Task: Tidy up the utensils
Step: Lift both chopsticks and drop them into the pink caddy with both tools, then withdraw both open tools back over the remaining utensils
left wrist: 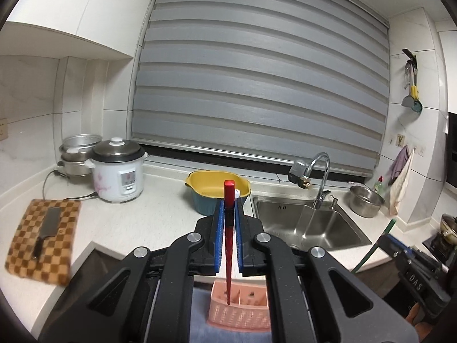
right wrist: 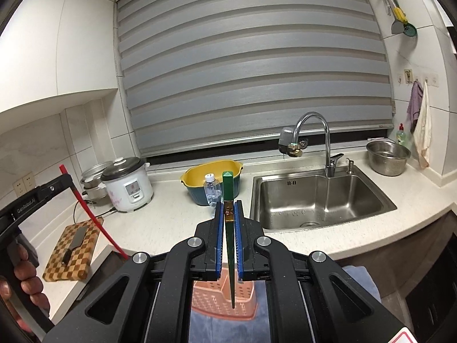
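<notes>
1. Chopsticks were held one to each gripper: a red chopstick [left wrist: 229, 228] was pinched between the closed jaws of the left gripper [left wrist: 229, 200], its thick end pointing up and forward.
2. A green chopstick [right wrist: 229, 228] was clamped the same way by the right gripper [right wrist: 228, 203].
3. Both thin tips were seen hanging over a pink basket [left wrist: 242, 311] resting on blue cloth [right wrist: 217, 328].
4. A counter [left wrist: 160, 211] with a sink [right wrist: 320, 200] and a yellow bowl [left wrist: 205, 181] was seen ahead.
</notes>
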